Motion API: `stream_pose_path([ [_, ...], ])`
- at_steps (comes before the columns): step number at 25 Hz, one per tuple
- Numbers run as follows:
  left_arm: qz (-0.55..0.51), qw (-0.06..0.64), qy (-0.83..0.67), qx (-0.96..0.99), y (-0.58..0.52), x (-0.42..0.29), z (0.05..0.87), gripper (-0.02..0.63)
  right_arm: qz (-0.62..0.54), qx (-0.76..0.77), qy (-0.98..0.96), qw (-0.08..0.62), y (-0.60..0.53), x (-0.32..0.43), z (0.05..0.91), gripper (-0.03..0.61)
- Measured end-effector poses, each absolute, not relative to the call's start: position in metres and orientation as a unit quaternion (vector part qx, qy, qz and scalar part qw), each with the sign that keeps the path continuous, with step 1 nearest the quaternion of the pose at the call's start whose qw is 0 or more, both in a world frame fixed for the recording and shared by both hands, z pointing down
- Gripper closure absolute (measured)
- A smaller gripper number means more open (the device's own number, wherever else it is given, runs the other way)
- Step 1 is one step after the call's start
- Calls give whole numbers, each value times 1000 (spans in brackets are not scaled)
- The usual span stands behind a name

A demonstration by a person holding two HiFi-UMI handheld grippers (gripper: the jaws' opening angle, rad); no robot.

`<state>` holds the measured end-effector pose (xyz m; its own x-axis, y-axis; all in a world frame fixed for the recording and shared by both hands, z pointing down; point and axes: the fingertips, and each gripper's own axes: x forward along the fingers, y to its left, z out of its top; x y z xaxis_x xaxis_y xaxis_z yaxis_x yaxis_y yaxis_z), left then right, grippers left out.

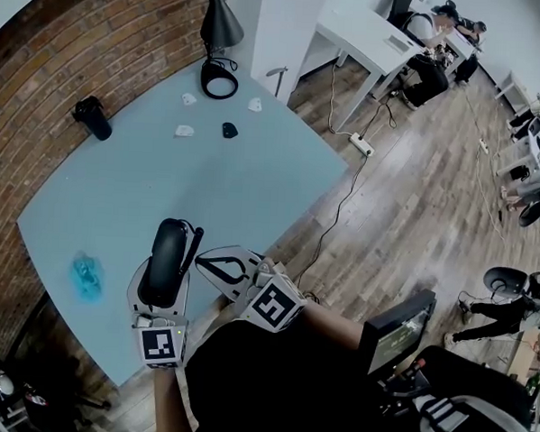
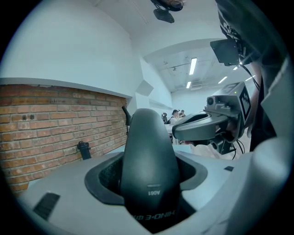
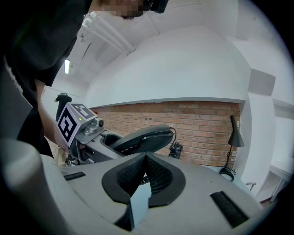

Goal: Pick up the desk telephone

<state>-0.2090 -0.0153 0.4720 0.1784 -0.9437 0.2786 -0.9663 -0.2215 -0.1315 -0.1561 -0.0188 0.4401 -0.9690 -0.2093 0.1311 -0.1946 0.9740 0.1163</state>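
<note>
The black telephone handset lies lengthwise between the jaws of my left gripper, which is shut on it, just above the near edge of the pale blue table. Its cord trails off the far end. In the left gripper view the handset fills the gap of the left gripper. My right gripper sits close beside it on the right, shut with nothing in it; its pads meet at the right gripper's tips. The handset shows beyond them. No telephone base is in view.
A black desk lamp stands at the table's far edge, a black cylinder by the brick wall. Small white bits and a black piece lie far out. A blue crumpled thing lies left. A power strip is on the floor.
</note>
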Motion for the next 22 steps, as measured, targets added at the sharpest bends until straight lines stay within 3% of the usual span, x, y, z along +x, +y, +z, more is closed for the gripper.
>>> stream_pose_path([
  [22,164,40,-622,765,-5,-215,477,298,-48,97,-993,54,-11,-165,437,557],
])
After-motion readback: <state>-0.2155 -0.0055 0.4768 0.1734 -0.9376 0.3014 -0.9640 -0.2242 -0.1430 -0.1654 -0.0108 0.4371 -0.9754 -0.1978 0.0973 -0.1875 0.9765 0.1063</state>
